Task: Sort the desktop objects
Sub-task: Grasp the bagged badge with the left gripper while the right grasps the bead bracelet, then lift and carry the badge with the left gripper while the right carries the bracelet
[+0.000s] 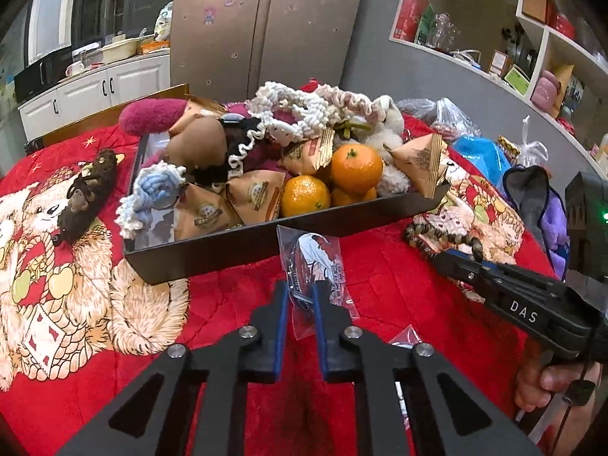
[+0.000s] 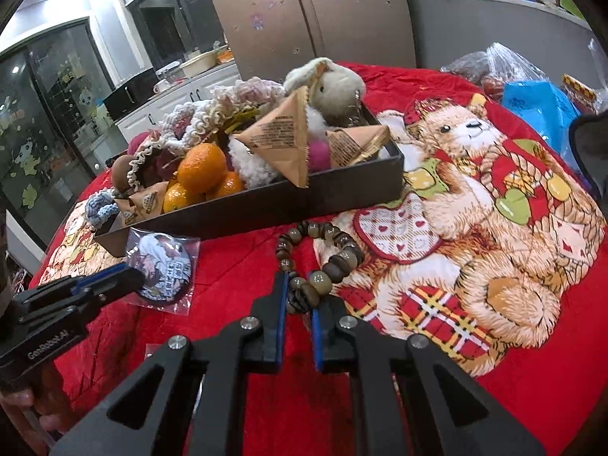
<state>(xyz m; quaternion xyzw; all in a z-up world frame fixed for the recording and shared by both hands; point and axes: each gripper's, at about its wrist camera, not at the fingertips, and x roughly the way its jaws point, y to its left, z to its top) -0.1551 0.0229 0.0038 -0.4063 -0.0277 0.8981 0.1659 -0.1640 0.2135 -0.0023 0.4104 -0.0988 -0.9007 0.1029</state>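
Observation:
A round picture badge in a clear packet (image 1: 317,258) stands up between the blue pads of my left gripper (image 1: 302,290), which is shut on its lower edge just in front of the black box (image 1: 228,247). The right wrist view shows the same badge packet (image 2: 167,266) with the left gripper (image 2: 125,273) on its left side. A brown bead bracelet (image 2: 334,262) lies on the red bear-print blanket (image 2: 494,342), and my right gripper (image 2: 300,292) is shut on its near loop. In the left wrist view the right gripper (image 1: 446,258) meets the bracelet (image 1: 429,233) at right.
The black box is heaped with oranges (image 1: 355,167), triangular snack packets (image 1: 421,163), knitted items (image 1: 152,190) and plush toys (image 2: 334,83). A brown plush toy (image 1: 87,197) lies left of it. Plastic bags (image 1: 482,152) and a purple cloth (image 1: 532,197) crowd the right. A hand (image 1: 547,380) holds the right gripper.

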